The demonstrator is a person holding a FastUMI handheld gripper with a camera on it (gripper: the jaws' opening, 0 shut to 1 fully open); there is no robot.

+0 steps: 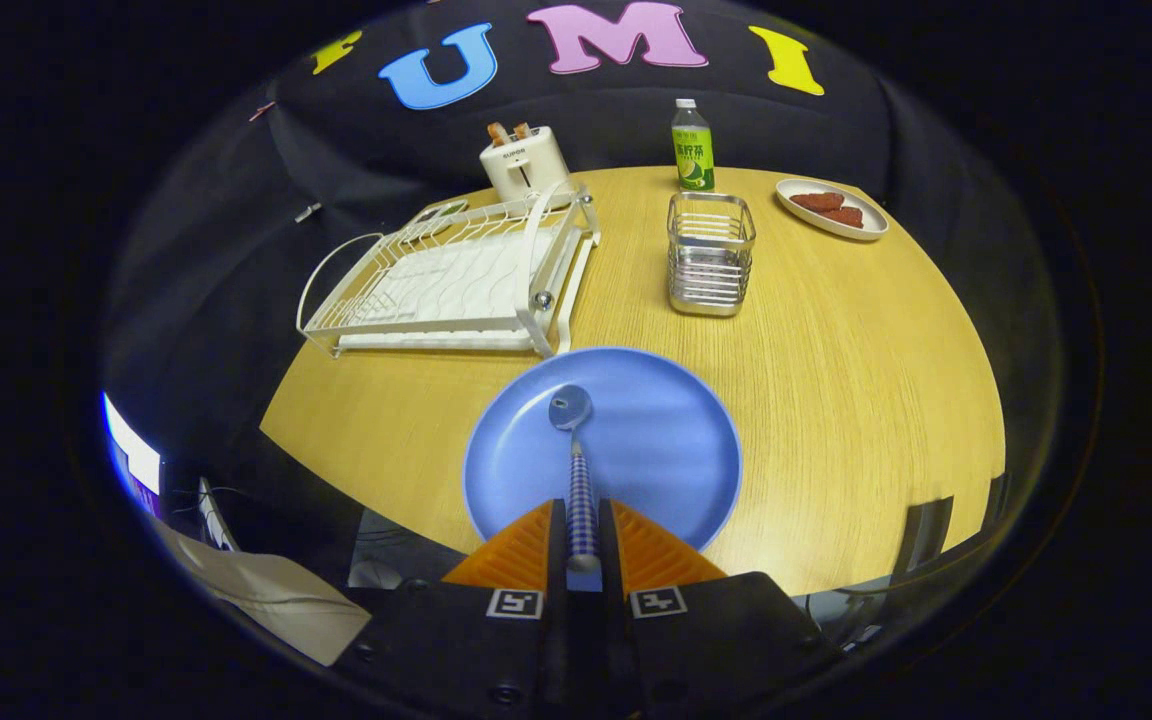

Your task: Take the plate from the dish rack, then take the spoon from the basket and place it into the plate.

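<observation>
I count one round blue plastic plate, one spoon with a metal bowl and a blue-and-white checked handle, one white wire dish rack, one square metal wire basket, one white toaster with two pieces of toast in its slots, one green-labelled drink bottle, and one small white oval plate carrying two reddish-brown pieces of food. All of it stands on a round, light wood-grain counter backed by the booth's black cloth wall. The blue plate lies on the counter just ahead of my fingers, in front of the rack's near corner; rack and basket both look empty from here. My gripper points forward and slightly down over the plate's near rim, and its fingers are closed tight against the spoon's handle from both sides. The spoon runs straight ahead from them, its bowl over the plate's middle; I cannot tell whether it touches the plate.
</observation>
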